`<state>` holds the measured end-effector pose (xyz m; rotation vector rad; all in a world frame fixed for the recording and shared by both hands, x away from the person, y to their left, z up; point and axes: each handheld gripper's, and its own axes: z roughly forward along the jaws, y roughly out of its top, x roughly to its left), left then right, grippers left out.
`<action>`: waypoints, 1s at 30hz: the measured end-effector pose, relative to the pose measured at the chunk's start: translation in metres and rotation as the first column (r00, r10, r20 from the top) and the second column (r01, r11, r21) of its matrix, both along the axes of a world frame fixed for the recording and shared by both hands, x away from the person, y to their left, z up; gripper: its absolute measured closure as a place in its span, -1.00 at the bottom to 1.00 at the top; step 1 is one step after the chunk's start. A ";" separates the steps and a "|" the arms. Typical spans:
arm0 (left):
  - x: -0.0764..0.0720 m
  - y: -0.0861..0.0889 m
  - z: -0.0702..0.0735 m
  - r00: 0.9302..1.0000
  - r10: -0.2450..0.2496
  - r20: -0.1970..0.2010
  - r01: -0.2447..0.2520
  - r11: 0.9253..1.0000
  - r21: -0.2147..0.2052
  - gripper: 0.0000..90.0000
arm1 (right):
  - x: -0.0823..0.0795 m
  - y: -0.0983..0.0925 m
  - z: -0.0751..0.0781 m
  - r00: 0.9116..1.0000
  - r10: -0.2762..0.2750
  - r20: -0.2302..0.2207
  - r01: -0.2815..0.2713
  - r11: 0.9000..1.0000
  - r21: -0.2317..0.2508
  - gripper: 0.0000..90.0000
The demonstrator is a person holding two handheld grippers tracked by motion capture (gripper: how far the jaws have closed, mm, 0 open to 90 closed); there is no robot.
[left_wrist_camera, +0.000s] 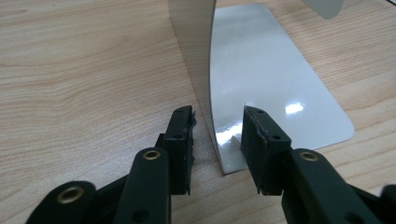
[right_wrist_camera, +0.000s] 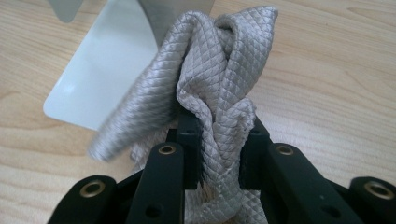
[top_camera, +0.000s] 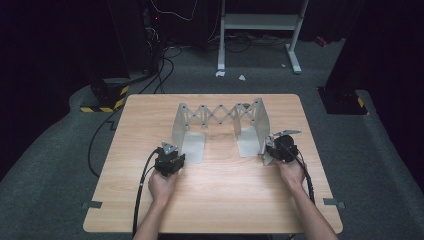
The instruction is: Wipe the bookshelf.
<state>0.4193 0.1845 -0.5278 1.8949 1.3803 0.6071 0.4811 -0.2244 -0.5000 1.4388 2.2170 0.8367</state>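
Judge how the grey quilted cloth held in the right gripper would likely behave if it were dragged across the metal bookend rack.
The cloth bunches and droops around the right gripper, so it is probably floppy and light. Its quilted weave looks grippy, so it may drag rather than slide on the glossy rack.

This looks like a lab or recording studio. A bare wooden table (top_camera: 215, 200) stands alone on grey carpet (top_camera: 45, 170), ringed by darkness. At eleven o'clock, black cables (top_camera: 160, 75) trail to a stand base edged with yellow-and-black hazard tape (top_camera: 107, 102); another taped base (top_camera: 345, 100) sits at two o'clock. A white metal frame (top_camera: 260, 30) stands at twelve.
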 end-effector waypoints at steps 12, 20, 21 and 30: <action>0.000 0.000 0.000 1.000 -0.007 0.001 0.007 1.000 -0.006 0.53 | -0.008 0.002 0.023 0.997 0.028 0.076 -0.031 0.999 0.039 0.68; 0.000 0.000 0.000 1.000 -0.004 -0.001 0.004 1.000 -0.006 0.57 | -0.011 0.000 0.049 0.991 0.043 0.125 -0.049 0.998 0.048 0.68; 0.000 0.000 0.000 1.000 -0.004 -0.001 0.004 1.000 -0.007 0.57 | -0.012 0.000 0.052 0.991 0.046 0.128 -0.052 0.998 0.044 0.68; 0.000 0.000 0.000 1.000 -0.003 -0.001 0.003 1.000 -0.009 0.57 | -0.016 -0.003 0.081 0.981 0.061 0.183 -0.071 0.996 0.051 0.68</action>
